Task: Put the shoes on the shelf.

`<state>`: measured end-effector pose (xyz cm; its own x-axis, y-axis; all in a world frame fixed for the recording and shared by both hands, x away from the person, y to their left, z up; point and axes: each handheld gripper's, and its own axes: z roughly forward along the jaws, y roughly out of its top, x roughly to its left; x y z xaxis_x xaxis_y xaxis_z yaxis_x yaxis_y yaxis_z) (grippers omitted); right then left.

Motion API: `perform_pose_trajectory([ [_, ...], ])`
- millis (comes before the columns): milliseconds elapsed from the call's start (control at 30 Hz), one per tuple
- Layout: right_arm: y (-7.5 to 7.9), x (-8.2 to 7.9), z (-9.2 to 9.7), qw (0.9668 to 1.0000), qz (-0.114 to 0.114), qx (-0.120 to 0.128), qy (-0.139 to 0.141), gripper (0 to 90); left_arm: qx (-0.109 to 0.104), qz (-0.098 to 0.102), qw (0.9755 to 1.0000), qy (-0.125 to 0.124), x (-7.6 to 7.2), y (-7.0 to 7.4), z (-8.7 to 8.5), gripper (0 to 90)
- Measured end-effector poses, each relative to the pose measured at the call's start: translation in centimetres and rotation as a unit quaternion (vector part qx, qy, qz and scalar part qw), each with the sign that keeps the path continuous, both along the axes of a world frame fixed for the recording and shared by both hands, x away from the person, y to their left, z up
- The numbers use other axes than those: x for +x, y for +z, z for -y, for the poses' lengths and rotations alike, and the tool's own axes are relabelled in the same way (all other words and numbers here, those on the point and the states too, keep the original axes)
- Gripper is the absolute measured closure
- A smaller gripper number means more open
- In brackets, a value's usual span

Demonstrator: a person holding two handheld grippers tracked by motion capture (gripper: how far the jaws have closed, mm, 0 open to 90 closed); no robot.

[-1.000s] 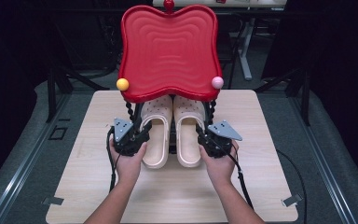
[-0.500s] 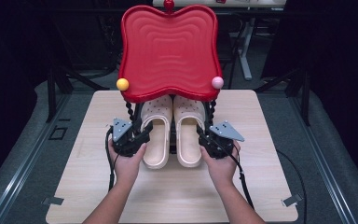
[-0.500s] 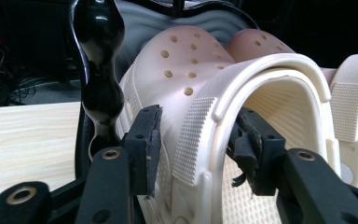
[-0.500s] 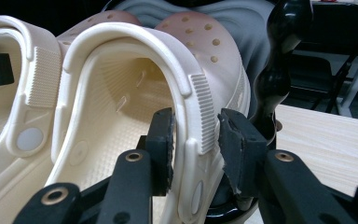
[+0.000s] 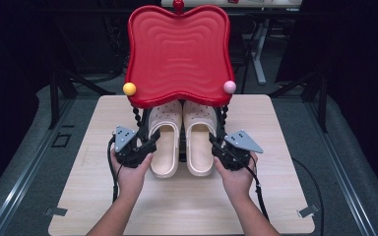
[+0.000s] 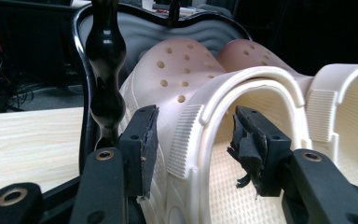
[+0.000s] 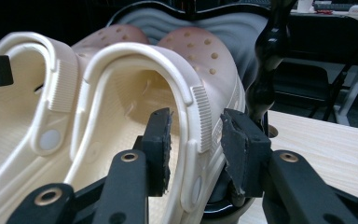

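Two cream clogs, left (image 5: 165, 145) and right (image 5: 199, 142), stand side by side under a red wavy tray top (image 5: 177, 54), toes tucked beneath it. My left gripper (image 5: 150, 143) straddles the left clog's outer side wall (image 6: 191, 140). Its jaws have just been opening, and its pads (image 6: 142, 144) stand off the wall. My right gripper (image 5: 215, 146) straddles the right clog's outer wall (image 7: 198, 121). Its jaws have also just been opening, with a small gap at each pad (image 7: 161, 144).
The red top rests on black beaded posts (image 6: 105, 70), one close beside each gripper. A yellow ball (image 5: 129, 88) and a pink ball (image 5: 230, 87) sit at its front corners. Bare wooden table (image 5: 275, 196) lies in front and to both sides.
Both hands stay where they were beside the clogs. The jaws of both grippers have spread slightly away from the clogs' walls.
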<state>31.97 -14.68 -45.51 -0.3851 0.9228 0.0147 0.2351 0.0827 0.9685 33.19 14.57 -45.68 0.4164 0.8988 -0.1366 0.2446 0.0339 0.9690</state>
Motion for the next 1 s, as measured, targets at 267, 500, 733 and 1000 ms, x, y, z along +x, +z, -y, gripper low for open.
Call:
perform_pose_trajectory([
  [267, 1.0, -2.3, 0.2, 0.9998, 0.015, -0.002, 0.013, 60.9, 0.015, 0.013, 0.9996, -0.018, -2.5, 0.8, -0.4, 51.0],
  [500, 0.5, -4.6, -0.1, 0.9992, 0.008, -0.024, 0.031, 57.9, 0.015, 0.013, 0.9993, -0.031, -4.6, 0.5, -1.6, 51.6],
  [733, 0.1, -6.3, 0.4, 0.9979, -0.003, -0.022, 0.061, 57.6, 0.033, 0.001, 0.9981, -0.052, -6.7, -0.6, -2.7, 52.7],
  [1000, -1.2, -8.2, 0.6, 0.9971, -0.014, -0.04, 0.063, 60.6, 0.051, -0.002, 0.9969, -0.06, -8.6, -1.9, -3.2, 56.5],
])
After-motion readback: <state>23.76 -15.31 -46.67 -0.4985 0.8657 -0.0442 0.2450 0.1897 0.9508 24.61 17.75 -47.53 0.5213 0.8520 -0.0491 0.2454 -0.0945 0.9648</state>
